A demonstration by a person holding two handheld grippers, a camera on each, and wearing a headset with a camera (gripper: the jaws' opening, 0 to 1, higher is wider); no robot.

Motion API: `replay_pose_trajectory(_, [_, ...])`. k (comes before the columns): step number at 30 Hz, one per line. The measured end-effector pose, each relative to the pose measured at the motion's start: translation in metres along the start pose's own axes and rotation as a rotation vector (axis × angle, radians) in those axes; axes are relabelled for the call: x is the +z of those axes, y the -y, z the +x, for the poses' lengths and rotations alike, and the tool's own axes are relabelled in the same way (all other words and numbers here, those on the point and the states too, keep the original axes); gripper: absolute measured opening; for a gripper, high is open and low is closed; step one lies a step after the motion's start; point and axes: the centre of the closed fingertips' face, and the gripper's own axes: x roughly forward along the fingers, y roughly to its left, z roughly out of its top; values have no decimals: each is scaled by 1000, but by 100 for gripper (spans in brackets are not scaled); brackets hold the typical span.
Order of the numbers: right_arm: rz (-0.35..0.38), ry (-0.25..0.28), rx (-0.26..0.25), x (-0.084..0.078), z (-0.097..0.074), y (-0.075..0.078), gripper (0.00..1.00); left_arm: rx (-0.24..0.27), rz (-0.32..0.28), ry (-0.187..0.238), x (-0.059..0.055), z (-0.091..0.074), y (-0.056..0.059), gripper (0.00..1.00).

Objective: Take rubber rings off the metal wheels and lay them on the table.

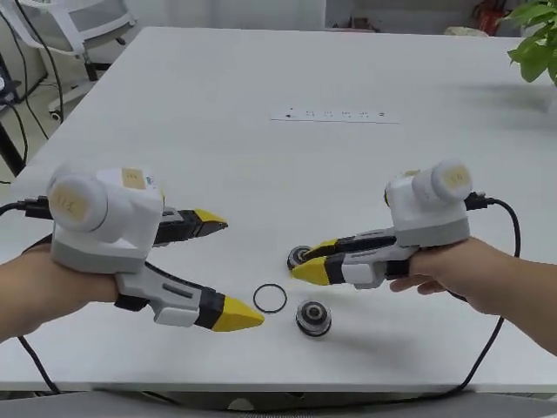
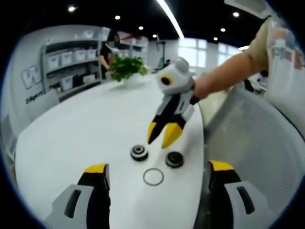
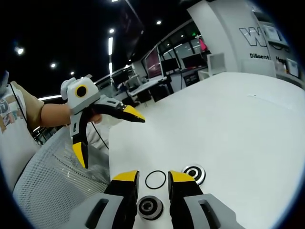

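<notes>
In the head view we hold the left hand-held gripper (image 1: 231,270) with jaws spread wide and the right hand-held gripper (image 1: 305,261) with jaws a little apart, both empty, over the table (image 1: 261,157). A loose ring (image 1: 270,298) lies flat between them, with the near wheel (image 1: 313,317) beside it and the far wheel (image 1: 298,257) partly behind the right tips. In the left gripper view we see the ring just ahead. In the right gripper view the near wheel shows between the jaws.

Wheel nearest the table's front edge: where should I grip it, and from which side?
Probably across the outer rim, coming down from above: the wheel lies flat on the table, hub up, a low disc with no handle. The right gripper sits closest.
</notes>
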Motion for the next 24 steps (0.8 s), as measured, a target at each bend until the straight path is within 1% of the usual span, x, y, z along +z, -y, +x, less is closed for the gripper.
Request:
replay_pose_trajectory(6, [-8,37,-8,7,-14,-7,23,-14,10,4,7,8,1,84])
replay_pose_trajectory(8, [-20,41,-16,7,-18,-7,24,-20,16,4,9,10,3,84])
replay_pose_trajectory(11, [-20,48,-24,7,-23,-7,25,-31,22,4,12,15,4,83])
replay_pose_trajectory(19, [-35,49,-43,0,-36,-4,25,-49,25,1,15,24,6,80])
replay_pose_trajectory(24, [-49,39,-51,-8,-40,-3,26,-64,25,-9,14,32,9,78])
